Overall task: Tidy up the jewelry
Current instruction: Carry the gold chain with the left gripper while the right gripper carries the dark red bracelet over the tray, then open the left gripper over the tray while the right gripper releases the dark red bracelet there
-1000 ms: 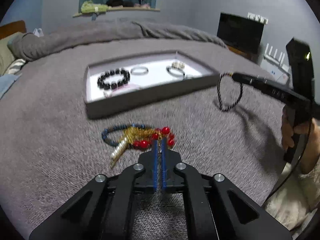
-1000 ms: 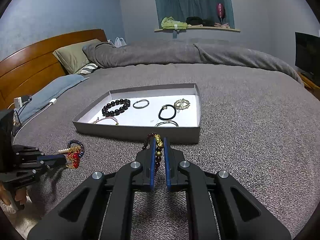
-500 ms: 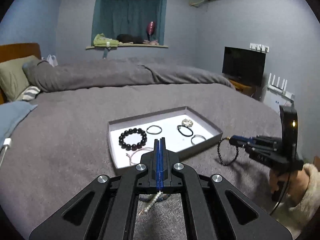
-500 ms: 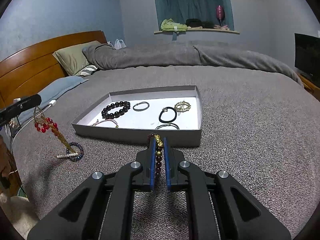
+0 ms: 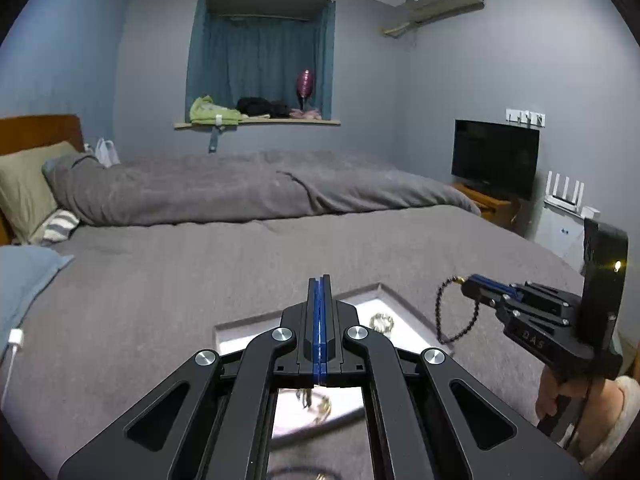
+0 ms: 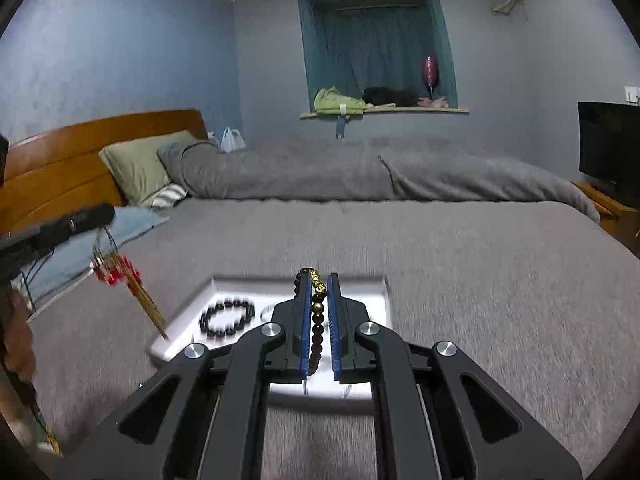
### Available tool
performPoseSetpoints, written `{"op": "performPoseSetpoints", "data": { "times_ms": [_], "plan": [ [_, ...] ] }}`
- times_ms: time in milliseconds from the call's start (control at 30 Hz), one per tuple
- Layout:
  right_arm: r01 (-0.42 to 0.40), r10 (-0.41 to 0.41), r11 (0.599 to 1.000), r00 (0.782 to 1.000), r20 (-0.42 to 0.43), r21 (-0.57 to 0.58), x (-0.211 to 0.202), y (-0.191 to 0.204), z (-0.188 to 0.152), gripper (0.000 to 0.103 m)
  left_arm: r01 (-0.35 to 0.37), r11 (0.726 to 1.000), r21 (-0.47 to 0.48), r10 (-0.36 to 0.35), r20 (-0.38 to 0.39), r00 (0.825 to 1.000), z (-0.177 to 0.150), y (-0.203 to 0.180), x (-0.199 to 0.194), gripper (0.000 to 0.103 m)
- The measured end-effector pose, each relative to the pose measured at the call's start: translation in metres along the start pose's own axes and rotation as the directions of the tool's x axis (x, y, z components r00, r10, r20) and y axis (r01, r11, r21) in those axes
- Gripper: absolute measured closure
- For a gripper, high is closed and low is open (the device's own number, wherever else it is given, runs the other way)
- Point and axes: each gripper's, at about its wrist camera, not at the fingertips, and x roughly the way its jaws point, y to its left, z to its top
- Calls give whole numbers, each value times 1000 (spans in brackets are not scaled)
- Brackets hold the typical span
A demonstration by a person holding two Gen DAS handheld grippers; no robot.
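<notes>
Both grippers hang above the grey bedspread (image 5: 160, 300) near the tray (image 6: 380, 292). Left gripper (image 5: 319, 280), blades pressed together, pinches a red-and-gold tassel ornament (image 6: 128, 280), visible only from the right view. Right gripper (image 6: 318, 280) clamps a dark beaded bracelet (image 6: 316, 320), dangling beside the tray. Half a second ago both sat lower. A black bead bracelet (image 6: 227, 317) lies inside the tray.

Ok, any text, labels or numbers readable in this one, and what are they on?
"DAS": pale letters on the black body of the right tongs, left wrist view.
Black television screen: dark, no text.
Left tongs in the right wrist view: blurred, nothing legible.
</notes>
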Motion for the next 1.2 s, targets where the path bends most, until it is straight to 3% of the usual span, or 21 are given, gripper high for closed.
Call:
{"op": "performPoseSetpoints", "data": {
  "times_ms": [100, 267, 433, 700, 1200],
  "plan": [
    [33, -33, 998, 999, 7, 46, 24, -11, 2, 95, 38, 999, -20, -39, -35, 999, -5, -2, 29, 102],
    [38, -31, 993, 997, -70, 113, 57, -35, -11, 95, 80, 997, 5, -78, -113, 990, -17, -11, 75, 102],
    [18, 2, 990, 990, -142, 139, 80, -41, -24, 95, 177, 976, -128, -198, -182, 963, -27, 4, 109, 102],
    [95, -74, 990, 978, -197, 101, 85, -46, -34, 95, 109, 976, -191, -171, -348, 922, -65, 25, 147, 102],
    [131, -129, 991, 947, -294, -11, 94, -38, -48, 95, 170, 971, -171, -230, -448, 864, -88, 4, 159, 102]
  ]
}}
